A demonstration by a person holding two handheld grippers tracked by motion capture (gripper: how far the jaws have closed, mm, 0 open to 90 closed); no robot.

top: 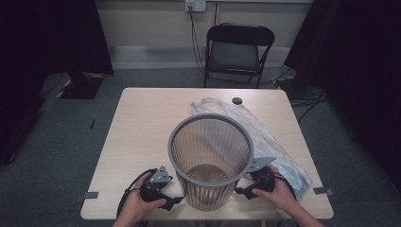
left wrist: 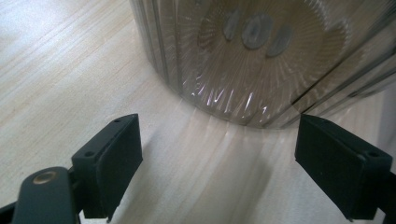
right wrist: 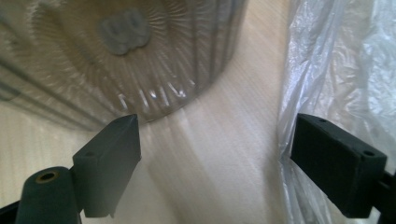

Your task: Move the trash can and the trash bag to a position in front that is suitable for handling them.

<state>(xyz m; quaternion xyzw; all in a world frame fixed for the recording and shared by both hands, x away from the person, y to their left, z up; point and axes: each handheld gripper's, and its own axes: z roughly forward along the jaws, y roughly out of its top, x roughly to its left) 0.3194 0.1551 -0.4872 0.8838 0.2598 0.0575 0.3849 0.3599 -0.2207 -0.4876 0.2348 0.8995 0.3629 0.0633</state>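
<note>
From the high view I see a see-through ribbed bin point(top: 210, 158) standing upright near the front edge of a pale wooden table point(top: 142, 127), its grey rim uppermost and its base on the tabletop. My left gripper point(top: 170, 201) sits low on the table just left of the bin's base, held in the person's left hand point(top: 137, 205). My right gripper point(top: 241, 191) sits just right of the base, held in the right hand point(top: 279, 191). The bin stands between the two.

In the left gripper view the jaws stand wide apart with nothing between them but bare tabletop; the bin's ribbed wall point(left wrist: 261, 60) rises just ahead of them, not touched. In the right gripper view the jaws are likewise spread and hold nothing: the bin's base point(right wrist: 126, 60) lies ahead of the left jaw, and a crumpled clear plastic bag point(right wrist: 336, 65) lies close by the right jaw.

The high view shows that bag point(top: 269, 137) spread flat behind and to the right of the bin, reaching toward the table's far edge, where a small dark round thing point(top: 237, 100) lies. A black folding chair point(top: 236, 52) stands beyond the table.
</note>
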